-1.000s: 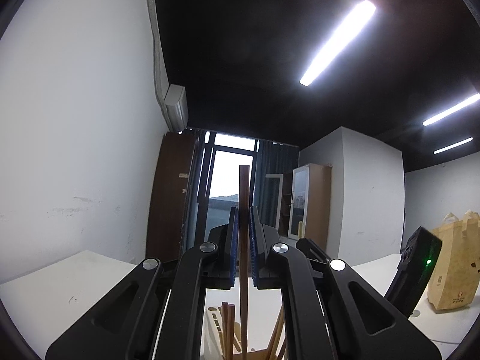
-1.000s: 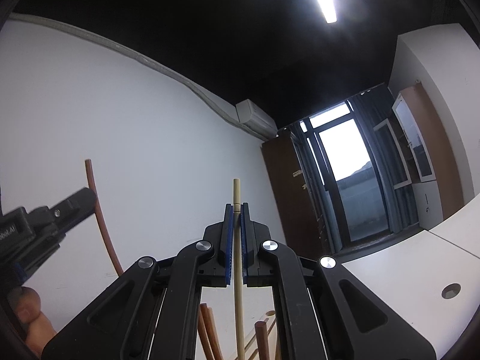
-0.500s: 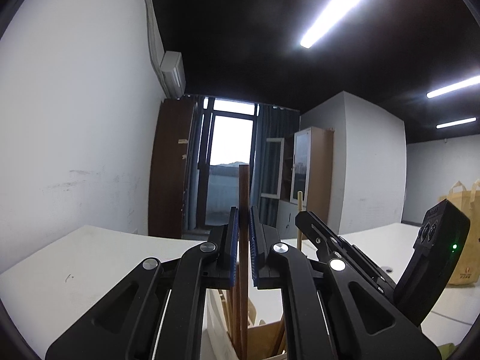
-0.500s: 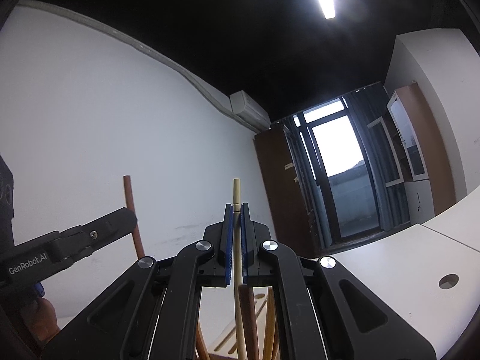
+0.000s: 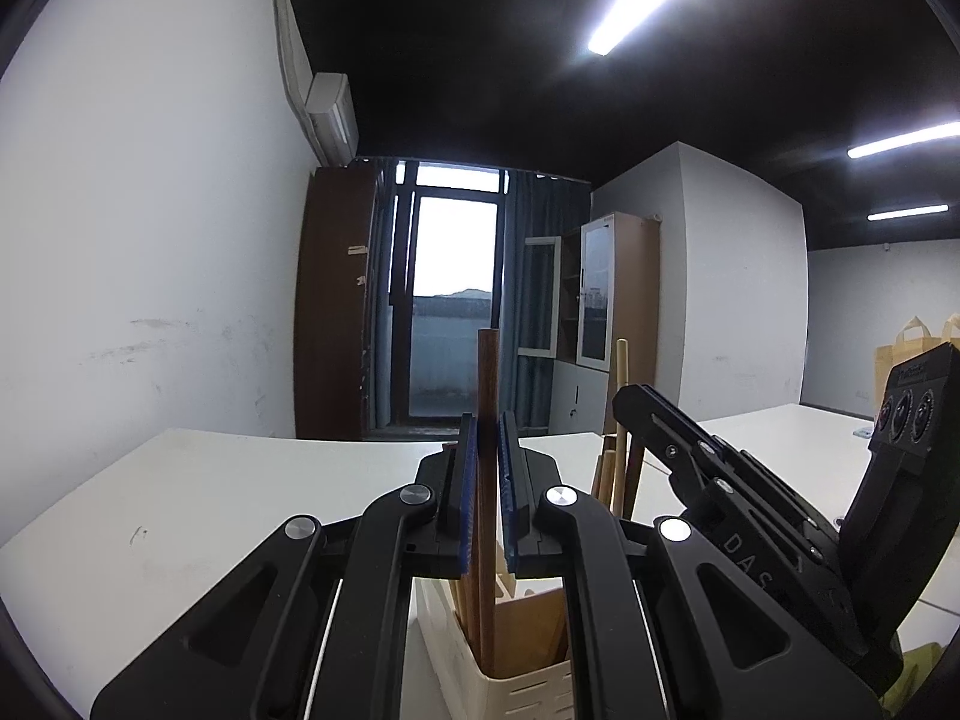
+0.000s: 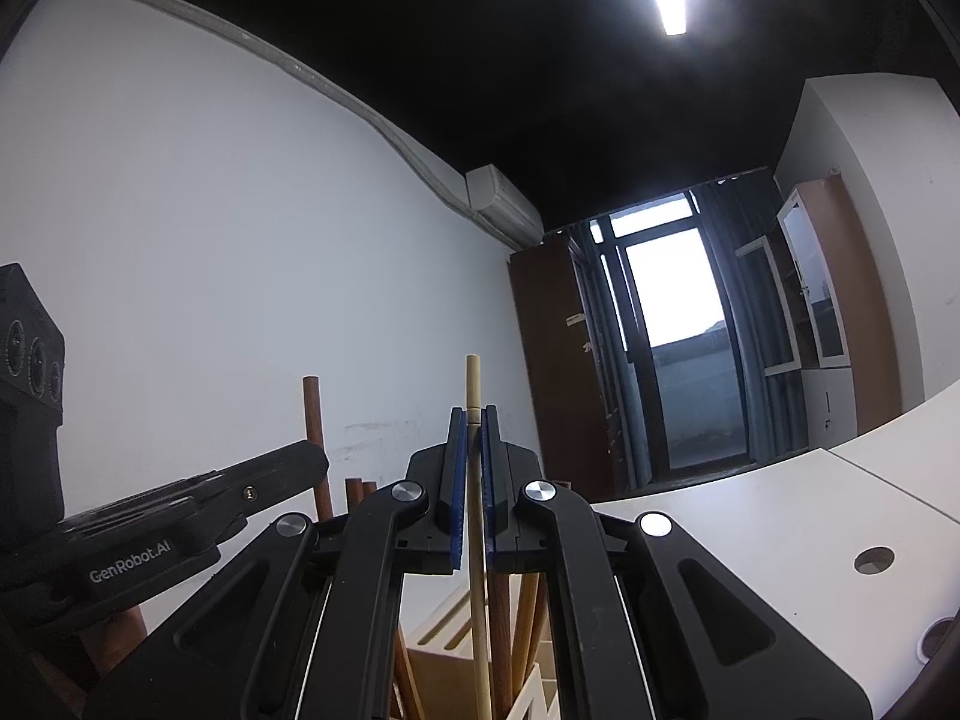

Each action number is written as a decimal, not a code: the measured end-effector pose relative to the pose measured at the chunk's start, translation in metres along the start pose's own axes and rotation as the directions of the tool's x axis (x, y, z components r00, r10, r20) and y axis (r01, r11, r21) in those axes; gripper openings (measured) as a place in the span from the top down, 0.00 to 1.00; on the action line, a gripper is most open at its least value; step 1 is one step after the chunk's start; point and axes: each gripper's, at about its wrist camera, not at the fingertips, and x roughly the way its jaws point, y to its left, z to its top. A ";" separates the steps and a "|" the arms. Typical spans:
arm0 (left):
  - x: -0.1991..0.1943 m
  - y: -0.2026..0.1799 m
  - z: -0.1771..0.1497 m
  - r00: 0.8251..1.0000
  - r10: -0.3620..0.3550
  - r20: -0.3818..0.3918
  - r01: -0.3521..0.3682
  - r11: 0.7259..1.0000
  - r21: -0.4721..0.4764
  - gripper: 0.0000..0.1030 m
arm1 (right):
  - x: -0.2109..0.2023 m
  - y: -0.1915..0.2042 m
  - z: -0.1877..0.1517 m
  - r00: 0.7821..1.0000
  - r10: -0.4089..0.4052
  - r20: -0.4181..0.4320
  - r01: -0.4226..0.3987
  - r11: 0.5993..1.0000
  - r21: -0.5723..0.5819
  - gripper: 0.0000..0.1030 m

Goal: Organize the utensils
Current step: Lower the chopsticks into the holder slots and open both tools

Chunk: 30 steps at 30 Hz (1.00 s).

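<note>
**Two sticks going down into the holder**

The white table [image 5: 198,498] carries a cream utensil holder [image 5: 480,669], which stands on it directly below both grippers, with several wooden sticks already upright inside.

The left gripper [image 5: 486,480] is clenched on a dark brown stick [image 5: 487,396], held upright between its blue pads; the stick's lower end reaches into the holder, against the others at the near wall. The right gripper [image 6: 473,468] is clamped on a pale thin stick [image 6: 473,384], also upright, whose lower part runs down among the sticks in the same holder [image 6: 444,642]. Each gripper shows in the other's view, so the two work close beside each other over the one container.

Both tools point roughly level across the table, the right one tipped slightly upward, with the sticks crossing the pads at right angles.

To do this step well, I judge each stick should stay vertical until its tip rests on the holder's floor, and only then be released. Letting go too high could make a stick tip and lever the others. With the grippers so near, lowering one at a time looks safer.
</note>
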 end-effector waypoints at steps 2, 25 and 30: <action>0.001 0.000 -0.001 1.000 0.000 -0.006 0.000 1.000 -0.004 0.94 | -0.002 0.001 -0.001 1.000 0.003 -0.010 -0.003 1.000 -0.005 0.95; -0.017 0.016 -0.009 0.997 0.006 -0.076 -0.006 1.000 -0.001 0.77 | -0.020 0.001 -0.006 0.991 -0.050 -0.128 0.046 0.998 -0.030 0.78; -0.028 0.017 -0.014 0.994 0.014 -0.113 -0.013 1.000 0.011 0.69 | -0.029 0.000 -0.006 0.981 -0.073 -0.181 0.066 0.997 -0.043 0.72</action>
